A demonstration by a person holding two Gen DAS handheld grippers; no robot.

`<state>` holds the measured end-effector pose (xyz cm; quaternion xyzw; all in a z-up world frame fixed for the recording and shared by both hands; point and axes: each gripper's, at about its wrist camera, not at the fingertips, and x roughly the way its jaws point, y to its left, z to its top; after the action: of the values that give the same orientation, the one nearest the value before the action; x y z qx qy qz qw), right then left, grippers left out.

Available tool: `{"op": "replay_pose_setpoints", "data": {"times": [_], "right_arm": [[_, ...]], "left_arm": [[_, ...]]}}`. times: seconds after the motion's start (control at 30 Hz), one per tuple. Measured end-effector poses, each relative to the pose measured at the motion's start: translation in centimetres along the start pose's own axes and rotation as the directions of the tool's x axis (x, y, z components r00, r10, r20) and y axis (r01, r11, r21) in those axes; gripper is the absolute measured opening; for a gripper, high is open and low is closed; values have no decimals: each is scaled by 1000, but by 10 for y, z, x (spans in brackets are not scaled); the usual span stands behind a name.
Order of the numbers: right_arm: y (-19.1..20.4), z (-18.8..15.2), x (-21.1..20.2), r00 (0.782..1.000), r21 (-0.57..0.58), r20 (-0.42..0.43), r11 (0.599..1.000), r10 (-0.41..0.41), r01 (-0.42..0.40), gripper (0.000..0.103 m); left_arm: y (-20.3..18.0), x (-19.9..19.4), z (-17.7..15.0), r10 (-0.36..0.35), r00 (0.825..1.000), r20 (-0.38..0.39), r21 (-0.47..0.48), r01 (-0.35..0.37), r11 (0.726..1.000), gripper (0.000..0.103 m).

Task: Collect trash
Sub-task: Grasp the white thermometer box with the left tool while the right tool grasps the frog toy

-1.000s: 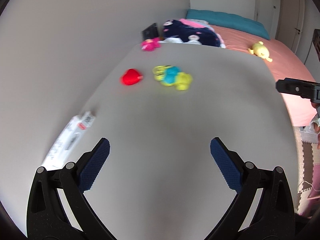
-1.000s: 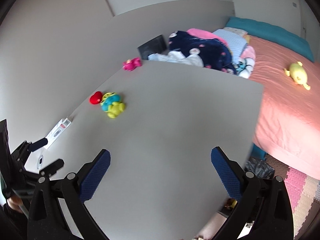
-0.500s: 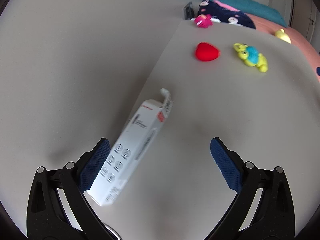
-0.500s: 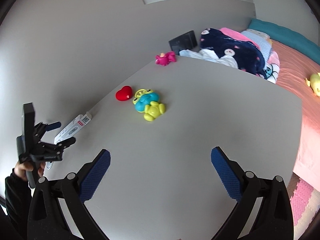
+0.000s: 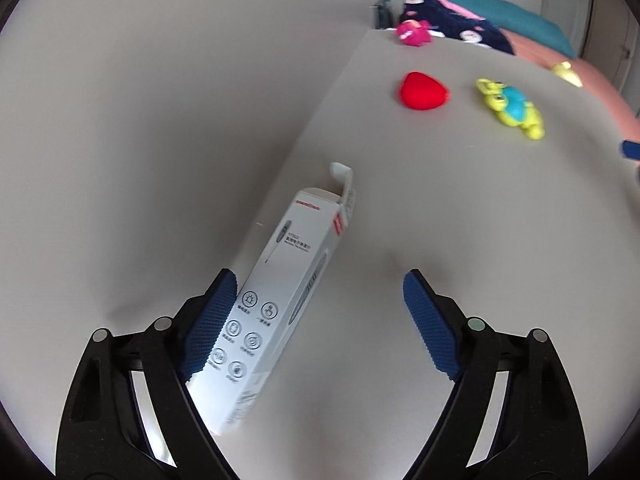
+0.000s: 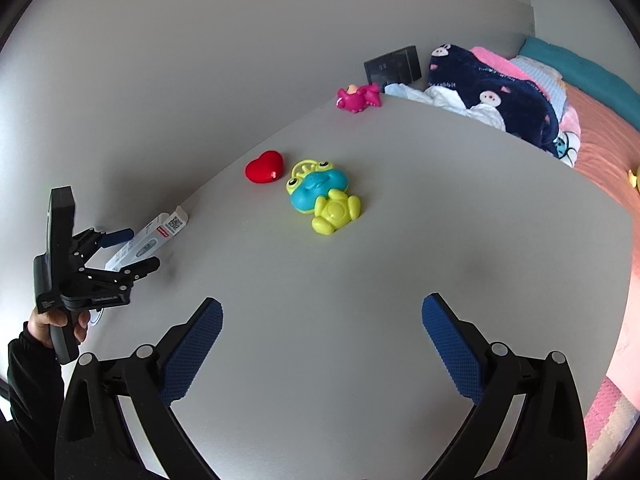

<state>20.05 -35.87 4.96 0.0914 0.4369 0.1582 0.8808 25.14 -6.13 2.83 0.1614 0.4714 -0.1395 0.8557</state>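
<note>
A long white carton [image 5: 288, 272] with an open end flap lies along the left edge of the grey table [image 5: 460, 220]. My left gripper [image 5: 320, 280] points down over its near end. Its jaws are closing with the carton between them; the left pad [image 5: 208, 320] is against the carton's side, while the right pad [image 5: 432, 320] is well clear of it. In the right wrist view, the left gripper [image 6: 138, 249] straddles the carton [image 6: 160, 232], held by a hand [image 6: 52, 320]. My right gripper [image 6: 322, 308] hangs open over bare table with nothing between its fingers.
A red heart [image 6: 265, 166], a blue and yellow-green frog toy [image 6: 320, 196] and a pink toy [image 6: 358, 98] lie further along the table. A dark box [image 6: 394, 66], heaped clothes [image 6: 488, 92] and a pink bed [image 6: 600, 136] lie beyond the far edge. The wall runs along the left.
My left gripper swung left and down onto the white carton, then its jaws narrowed around it. The right gripper's view shifted left and closer to the toys.
</note>
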Motion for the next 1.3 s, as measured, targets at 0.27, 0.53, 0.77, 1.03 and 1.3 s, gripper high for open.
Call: {"op": "replay_pose_setpoints", "data": {"times": [0.27,0.53,0.77,1.03,1.3], "right_arm": [[6,-3,-9,1000,-14,9,1000,25,-25,100],[4,1,-14,997,-4,41,998,62,-62,97],[7,26,23,999,-47,21,998,-32,33,74],[30,58,82,993,-157,-30,982,-112,106,73],[43,76,115,976,-221,-26,953,-217,206,73]], "left_arm": [[11,16,8,43,996,-74,18,-42,999,65],[-2,15,-2,-4,999,-45,-124,-1,992,29],[-27,22,17,111,993,-29,-337,-115,935,27],[-41,24,20,164,986,23,-372,-144,917,27],[-32,23,17,162,985,54,-390,-129,912,28]]}}
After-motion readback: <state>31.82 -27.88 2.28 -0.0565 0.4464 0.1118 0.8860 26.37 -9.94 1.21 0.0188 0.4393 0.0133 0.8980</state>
